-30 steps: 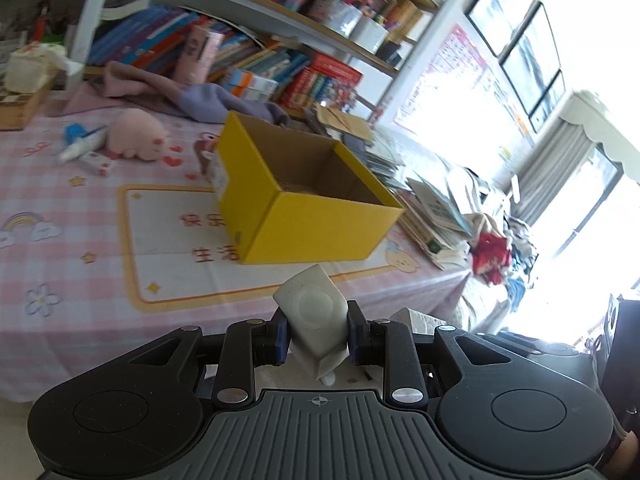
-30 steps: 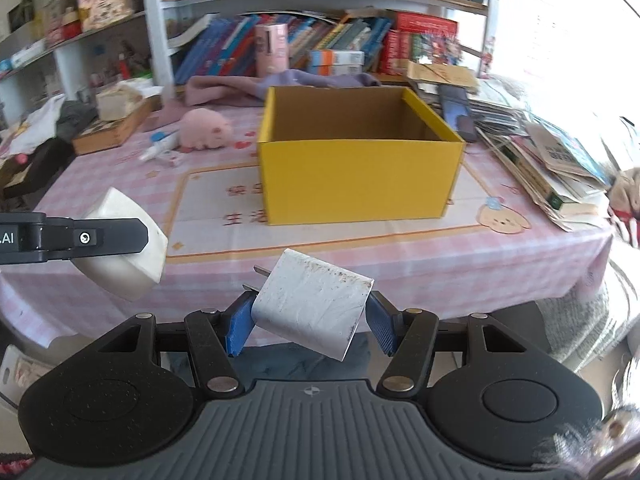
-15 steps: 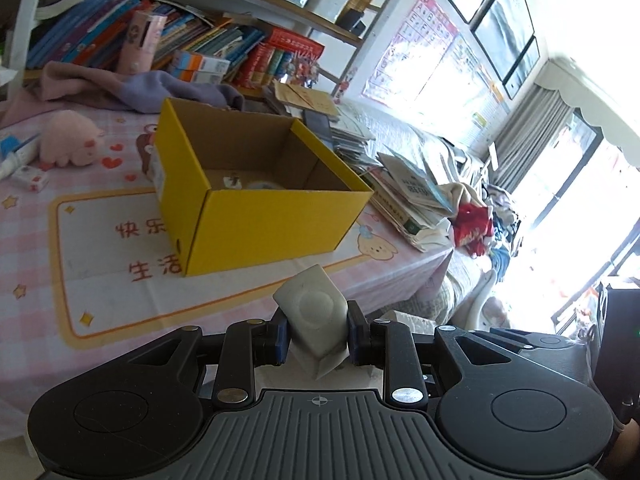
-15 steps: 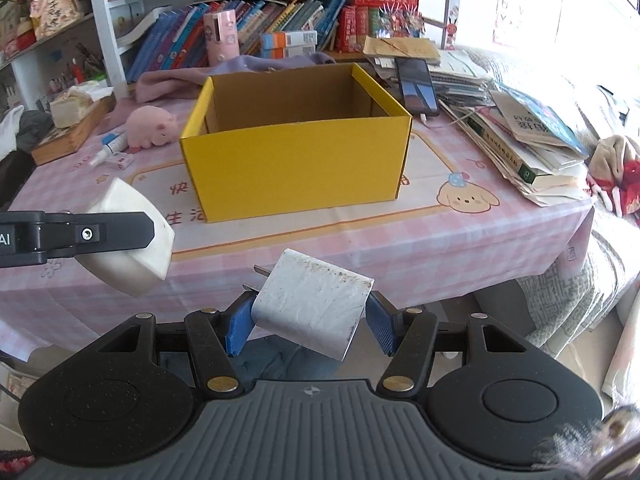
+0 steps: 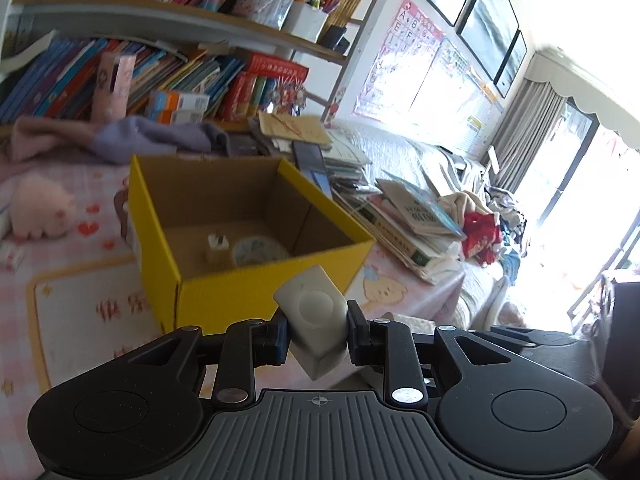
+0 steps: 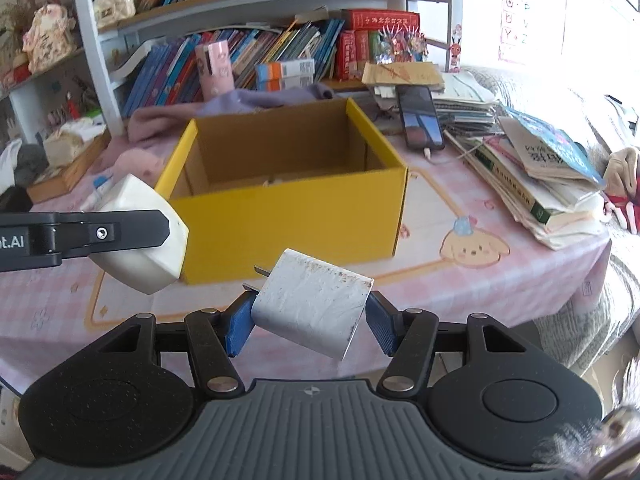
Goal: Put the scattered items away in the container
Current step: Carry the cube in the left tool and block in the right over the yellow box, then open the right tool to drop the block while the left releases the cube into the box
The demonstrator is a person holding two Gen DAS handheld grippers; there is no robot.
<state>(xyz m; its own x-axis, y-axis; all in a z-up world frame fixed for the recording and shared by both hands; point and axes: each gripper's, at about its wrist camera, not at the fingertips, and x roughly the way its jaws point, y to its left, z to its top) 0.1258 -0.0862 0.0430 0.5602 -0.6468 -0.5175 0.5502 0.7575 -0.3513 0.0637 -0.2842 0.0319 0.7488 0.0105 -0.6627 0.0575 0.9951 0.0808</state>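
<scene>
A yellow cardboard box [image 5: 256, 284] [image 6: 292, 216] stands open on the pink tablecloth, with a small white plug [image 5: 218, 245] and a round roll [image 5: 258, 251] on its floor. My left gripper [image 5: 316, 330] is shut on a white rounded block [image 5: 314, 312], held just in front of the box's near wall. From the right wrist view, that block [image 6: 140, 236] hangs to the left of the box. My right gripper [image 6: 310, 326] is shut on a scuffed white charger plug [image 6: 312, 306], its prongs pointing left, in front of the box.
A pink plush pig [image 5: 38, 212] and a small carton [image 5: 10, 256] lie left of the box. Stacked books [image 6: 536, 176] and a phone [image 6: 420, 120] crowd the table's right side. A purple cloth [image 6: 248, 100] and bookshelves [image 6: 256, 52] stand behind.
Both grippers have moved closer to the yellow box, each keeping its item. The box now looks larger and its inside floor shows in the left wrist view.
</scene>
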